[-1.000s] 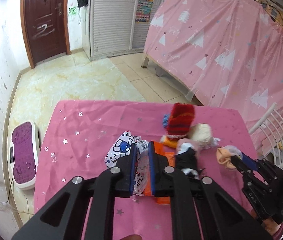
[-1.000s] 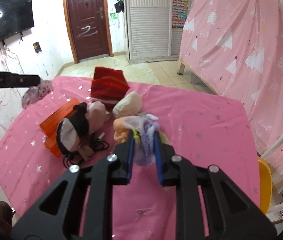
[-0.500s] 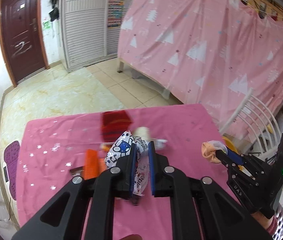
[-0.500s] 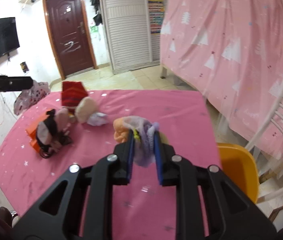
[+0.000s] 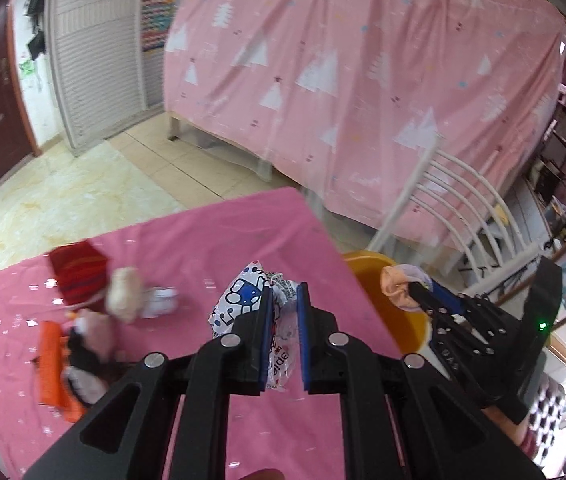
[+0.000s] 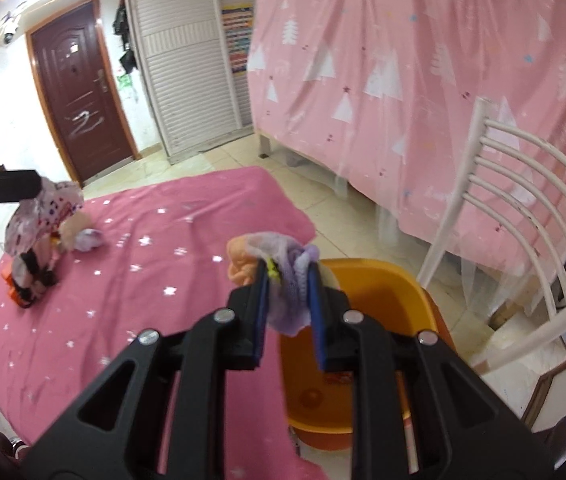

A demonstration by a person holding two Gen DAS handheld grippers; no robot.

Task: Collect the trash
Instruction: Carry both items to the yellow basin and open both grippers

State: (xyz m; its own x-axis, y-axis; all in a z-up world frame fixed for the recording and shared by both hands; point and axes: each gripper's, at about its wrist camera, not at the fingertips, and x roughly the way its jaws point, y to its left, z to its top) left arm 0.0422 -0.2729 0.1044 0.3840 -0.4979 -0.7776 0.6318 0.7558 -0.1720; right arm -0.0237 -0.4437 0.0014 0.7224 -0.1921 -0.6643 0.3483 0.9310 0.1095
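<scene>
Pink tabletop (image 6: 155,280) now behind; both grippers moved right toward orange bin (image 6: 383,280). Left gripper (image 5: 283,312) fingers clamp wrapper (image 5: 243,296); right gripper (image 6: 287,292) clamps purple wad (image 6: 287,280) over bin. Drop next.

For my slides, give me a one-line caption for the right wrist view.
Right gripper clamps a purple and peach cloth wad above the orange bin beside the pink table.
</scene>
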